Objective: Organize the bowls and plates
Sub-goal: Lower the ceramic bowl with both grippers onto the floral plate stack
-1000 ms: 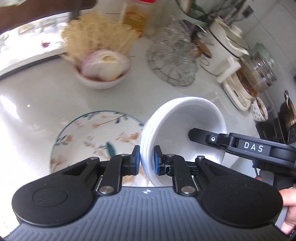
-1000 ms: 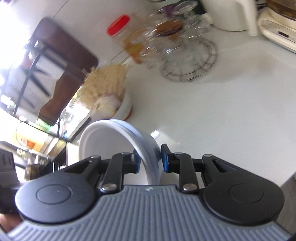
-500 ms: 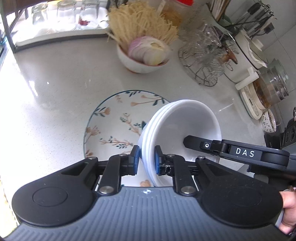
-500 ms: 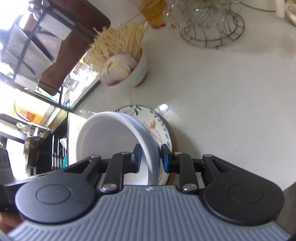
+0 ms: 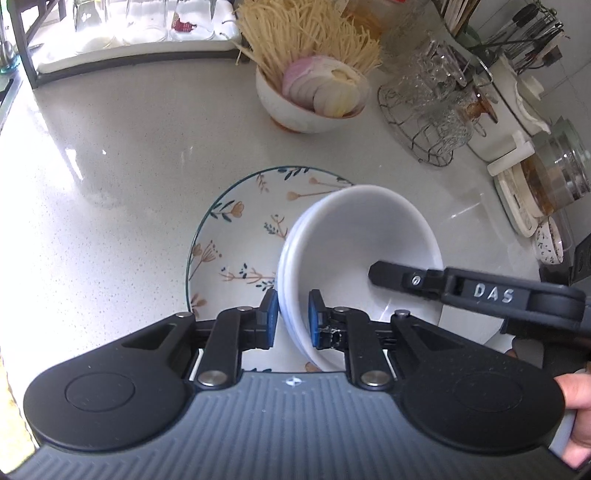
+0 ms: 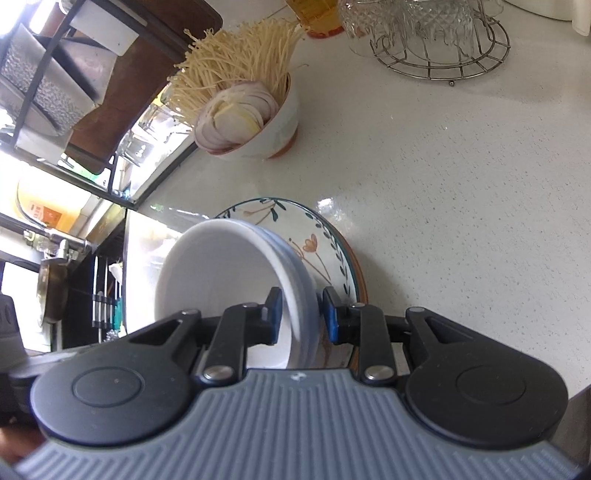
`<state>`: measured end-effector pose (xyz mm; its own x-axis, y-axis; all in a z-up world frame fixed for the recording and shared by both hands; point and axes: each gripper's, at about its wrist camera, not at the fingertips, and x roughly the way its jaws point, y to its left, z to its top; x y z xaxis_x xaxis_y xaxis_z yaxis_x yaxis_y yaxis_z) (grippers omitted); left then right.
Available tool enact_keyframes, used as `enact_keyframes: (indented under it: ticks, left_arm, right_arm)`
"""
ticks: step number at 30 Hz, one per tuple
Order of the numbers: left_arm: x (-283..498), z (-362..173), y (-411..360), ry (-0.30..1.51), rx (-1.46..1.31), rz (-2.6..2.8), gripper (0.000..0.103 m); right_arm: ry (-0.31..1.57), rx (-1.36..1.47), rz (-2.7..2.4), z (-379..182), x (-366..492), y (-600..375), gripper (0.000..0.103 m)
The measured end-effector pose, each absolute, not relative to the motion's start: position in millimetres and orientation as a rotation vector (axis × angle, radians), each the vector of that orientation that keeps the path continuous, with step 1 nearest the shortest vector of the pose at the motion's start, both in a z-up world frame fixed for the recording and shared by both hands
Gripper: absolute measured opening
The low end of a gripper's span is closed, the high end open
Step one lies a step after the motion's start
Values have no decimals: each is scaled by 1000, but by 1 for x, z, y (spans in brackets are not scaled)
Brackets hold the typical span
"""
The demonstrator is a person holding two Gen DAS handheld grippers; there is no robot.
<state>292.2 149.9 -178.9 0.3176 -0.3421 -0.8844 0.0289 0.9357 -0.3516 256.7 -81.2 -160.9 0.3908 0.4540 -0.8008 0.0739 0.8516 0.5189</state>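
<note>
The counter (image 5: 110, 155) carries a floral plate (image 5: 236, 236), with the stack of white bowls (image 5: 354, 236) tilted over its 4 o'clock edge, judged ready for nesting there. The left claw (image 5: 292, 319) clamps the stack's near rim and the right claw (image 6: 301, 315) the opposite rim, sharing the weight.

A pale speckled stone countertop (image 5: 122, 155) fills the scene, glossy with daylight glare. At its far left edge a dark metal rack (image 5: 33, 70) holds a white tray of glasses (image 5: 147, 22). Far right, white tiled wall (image 5: 576, 74); a brown panel (image 6: 140, 74), perhaps a cupboard, hangs left.
</note>
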Motion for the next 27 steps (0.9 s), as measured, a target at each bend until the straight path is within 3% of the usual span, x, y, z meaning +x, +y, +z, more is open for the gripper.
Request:
enact_keyframes:
  ticks: [6, 11, 15, 27]
  left_arm:
    - [293, -178, 149, 1230, -269, -280, 35]
    - [290, -161, 153, 1198, -250, -281, 40]
    - [288, -147, 161, 1168, -247, -286, 41]
    - [271, -74, 172, 1053, -197, -306, 41]
  right_arm:
    - [1134, 483, 271, -153, 255, -76, 27]
    - [1104, 450, 266, -143, 257, -75, 31]
    - [1052, 461, 265, -130, 255, -78, 50]
    - [942, 466, 229, -87, 219, -85, 50]
